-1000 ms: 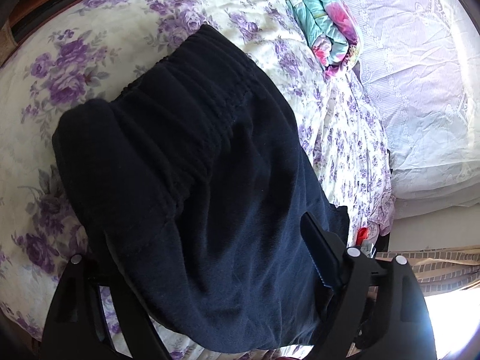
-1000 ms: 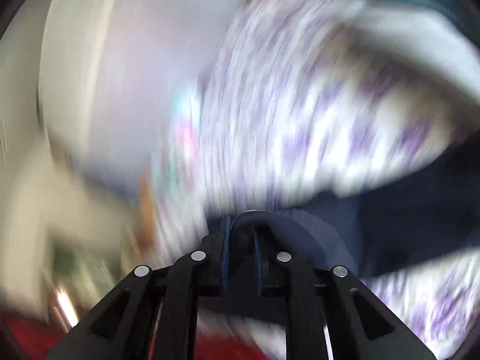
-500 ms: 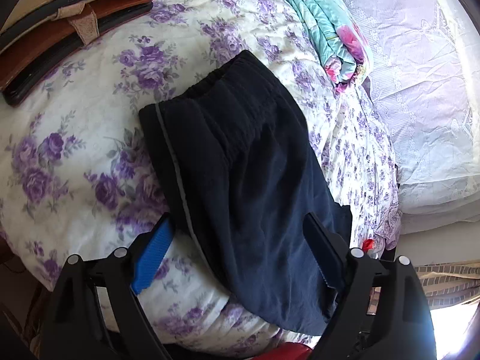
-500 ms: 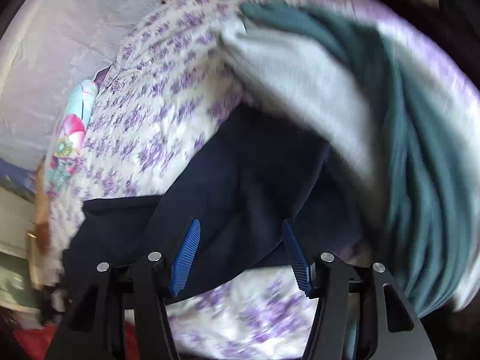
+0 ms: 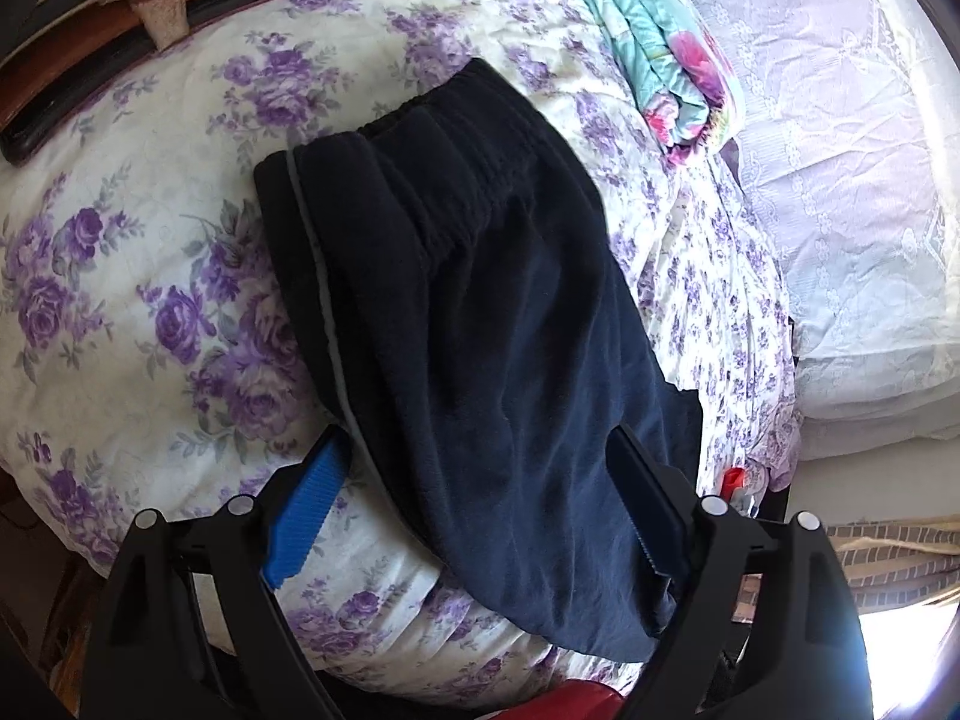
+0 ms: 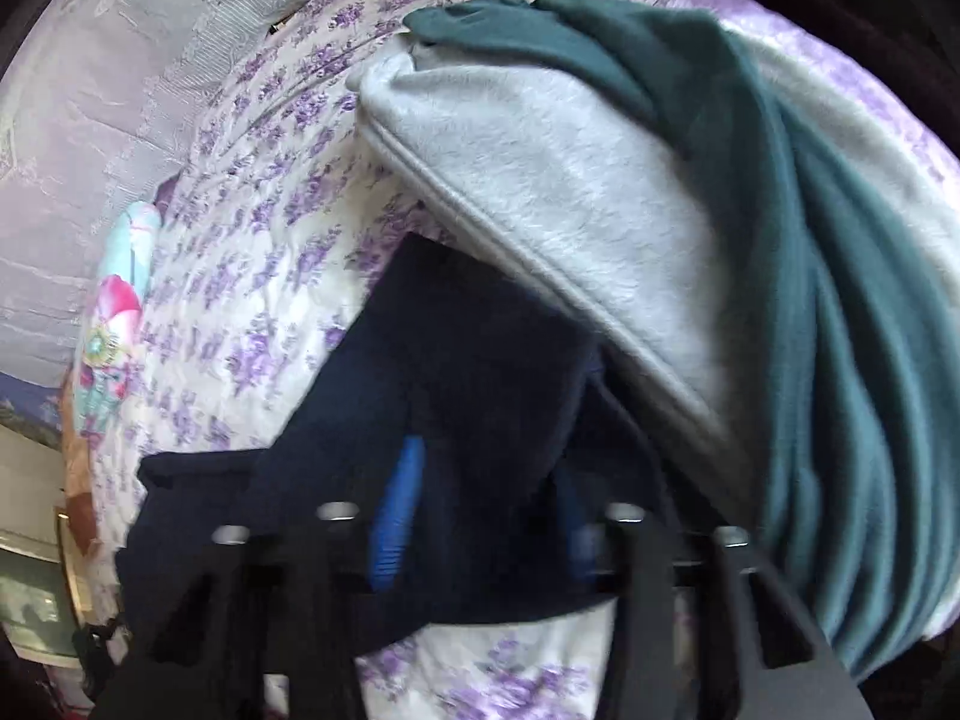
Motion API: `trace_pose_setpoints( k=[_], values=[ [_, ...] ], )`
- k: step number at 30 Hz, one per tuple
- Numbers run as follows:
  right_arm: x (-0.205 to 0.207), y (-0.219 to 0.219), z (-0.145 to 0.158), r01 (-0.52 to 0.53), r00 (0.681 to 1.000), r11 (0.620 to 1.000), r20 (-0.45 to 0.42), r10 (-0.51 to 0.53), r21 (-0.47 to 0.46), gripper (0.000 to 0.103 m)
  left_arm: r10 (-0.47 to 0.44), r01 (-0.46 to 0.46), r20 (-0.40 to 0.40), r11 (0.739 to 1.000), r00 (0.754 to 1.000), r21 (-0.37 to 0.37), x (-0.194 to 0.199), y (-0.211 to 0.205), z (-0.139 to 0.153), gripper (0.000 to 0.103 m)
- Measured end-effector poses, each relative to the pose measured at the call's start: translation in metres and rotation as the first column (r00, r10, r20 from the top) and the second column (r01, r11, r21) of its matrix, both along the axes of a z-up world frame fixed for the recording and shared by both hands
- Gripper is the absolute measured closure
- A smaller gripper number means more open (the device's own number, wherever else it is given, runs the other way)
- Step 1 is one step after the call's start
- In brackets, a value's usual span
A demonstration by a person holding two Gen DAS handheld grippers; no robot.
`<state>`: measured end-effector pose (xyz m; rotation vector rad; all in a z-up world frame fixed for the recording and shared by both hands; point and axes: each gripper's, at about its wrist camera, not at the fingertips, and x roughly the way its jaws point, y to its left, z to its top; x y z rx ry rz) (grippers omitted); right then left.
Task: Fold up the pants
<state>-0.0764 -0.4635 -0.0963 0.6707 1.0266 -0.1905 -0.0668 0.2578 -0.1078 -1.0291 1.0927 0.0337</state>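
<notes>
The dark navy pants (image 5: 480,324) lie folded on the floral bedspread (image 5: 138,276), waistband at the far end, a thin grey stripe along the left edge. My left gripper (image 5: 474,480) is open just above the pants' near end and holds nothing. In the right wrist view the pants (image 6: 456,384) lie partly under a grey and teal garment (image 6: 660,210). My right gripper (image 6: 480,480) is open low over the pants, with navy cloth between its blue pads; the view is blurred.
A folded turquoise and pink floral blanket (image 5: 654,42) lies beyond the pants. A lilac lace pillow (image 5: 840,150) is at the right. Brown and black cases (image 5: 90,42) lie at the far left. The bed edge is near, with something red (image 5: 732,480) beside it.
My left gripper let go of the pants and pulled back; they now lie folded. My right gripper opened and swung over to the pants' other end, moving lower onto the cloth.
</notes>
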Motion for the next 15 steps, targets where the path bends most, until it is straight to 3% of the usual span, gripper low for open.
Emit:
trace_pose_setpoints(
  k=[5, 10, 11, 13, 15],
  values=[
    [0.009, 0.004, 0.044, -0.022, 0.988, 0.995, 0.157, 0.007, 0.095, 0.093, 0.028, -0.028, 0.024, 1.0, 0.999, -0.001, -0.012, 0.007, 0.005, 0.019],
    [0.031, -0.013, 0.1, -0.012, 0.948, 0.982, 0.316, -0.049, 0.189, 0.097, 0.115, -0.111, 0.026, 0.984, 0.993, -0.14, -0.026, 0.015, -0.003, 0.019],
    [0.027, -0.018, 0.108, -0.009, 0.941, 0.981, 0.334, -0.058, 0.194, 0.102, 0.123, -0.116, 0.04, 0.983, 0.992, -0.139, -0.025, 0.015, 0.0, 0.019],
    [0.033, -0.028, 0.117, -0.011, 0.933, 0.978, 0.355, -0.065, 0.208, 0.102, 0.128, -0.117, 0.08, 0.985, 0.989, -0.13, -0.02, 0.017, 0.01, 0.019],
    [0.037, -0.032, 0.115, -0.022, 0.944, 0.981, 0.326, -0.044, 0.193, 0.102, 0.114, -0.104, 0.074, 0.987, 0.991, -0.125, -0.012, 0.016, 0.01, 0.019]
  ],
)
